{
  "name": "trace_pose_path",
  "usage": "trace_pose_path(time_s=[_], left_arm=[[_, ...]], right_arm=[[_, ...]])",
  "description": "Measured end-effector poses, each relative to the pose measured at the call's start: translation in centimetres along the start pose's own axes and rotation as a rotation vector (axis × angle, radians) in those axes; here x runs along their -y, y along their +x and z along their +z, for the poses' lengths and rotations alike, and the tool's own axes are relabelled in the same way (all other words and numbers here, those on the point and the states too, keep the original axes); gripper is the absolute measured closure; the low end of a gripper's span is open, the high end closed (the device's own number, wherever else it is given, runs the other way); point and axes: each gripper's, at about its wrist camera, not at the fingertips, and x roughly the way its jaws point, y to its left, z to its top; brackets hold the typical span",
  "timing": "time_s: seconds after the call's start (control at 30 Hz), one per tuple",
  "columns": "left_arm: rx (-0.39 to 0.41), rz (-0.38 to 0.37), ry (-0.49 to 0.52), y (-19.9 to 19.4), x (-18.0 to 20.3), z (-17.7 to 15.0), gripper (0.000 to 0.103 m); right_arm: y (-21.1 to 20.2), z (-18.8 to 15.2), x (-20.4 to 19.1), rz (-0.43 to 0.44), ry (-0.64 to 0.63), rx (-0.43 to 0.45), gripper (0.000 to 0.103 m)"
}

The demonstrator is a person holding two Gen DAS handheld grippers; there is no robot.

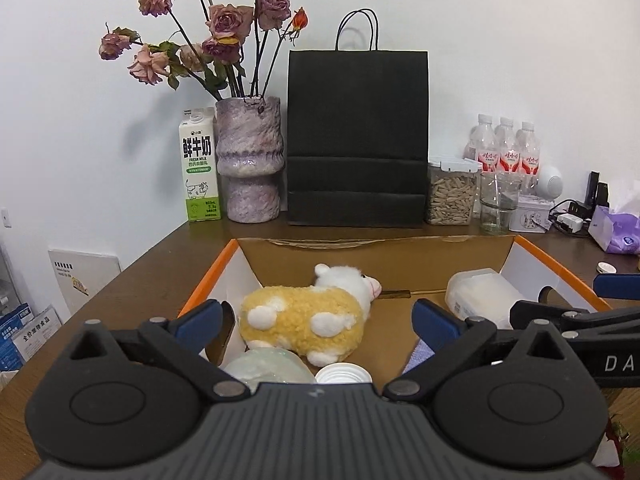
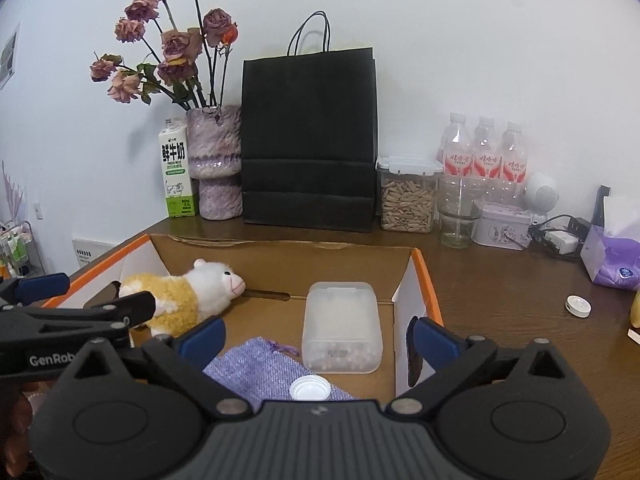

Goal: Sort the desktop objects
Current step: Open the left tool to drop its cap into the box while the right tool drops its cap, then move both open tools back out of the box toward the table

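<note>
Both the left tongs and the right tongs are hanging released and empty over the cardboard box, which is already holding the plush sheep, frosted plastic case and purple pouch. A small white cap is lying loose on the tabletop, right of the box. Judging by that, the right tongs are best swinging out over it, dropping low and pinching its rim squarely.

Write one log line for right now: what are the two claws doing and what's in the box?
left claw: open, empty | right claw: open, empty | cardboard box: plush sheep, plastic case, purple pouch, white cap
</note>
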Motion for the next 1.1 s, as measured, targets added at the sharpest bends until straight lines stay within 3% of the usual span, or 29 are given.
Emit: trace_pose_path(time_s=[0.57, 1.1], left_arm=[[0.024, -0.002, -0.014, -1.2, -0.3, 1.0, 0.0], [0.096, -0.005, -0.005, -8.1, -1.8, 2.8, 0.0]], right_arm=[[-1.7, 1.1, -0.6, 0.021, -0.024, 0.025, 0.002], [-8.5, 2.1, -1.7, 0.021, -0.057, 0.09, 0.002]])
